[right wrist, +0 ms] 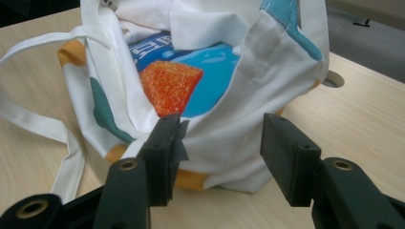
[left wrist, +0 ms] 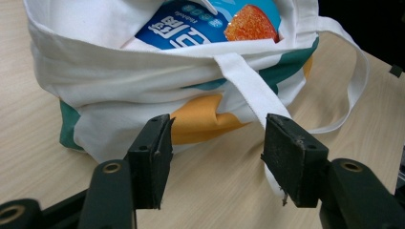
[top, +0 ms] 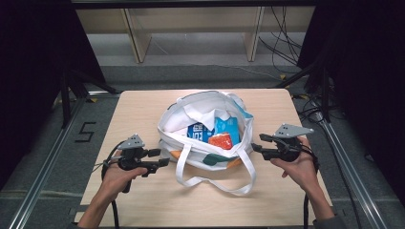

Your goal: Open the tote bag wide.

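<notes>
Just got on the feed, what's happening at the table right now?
A person sits at a wooden table with a gripper in each hand, one on either side of a white tote bag that stands open in the middle. The left gripper and the right gripper are both open, pointed at the bag's sides and holding nothing. Inside the bag lie a blue package and an orange sponge-like block. The bag's handles are loose, one draped on the table toward the person.
</notes>
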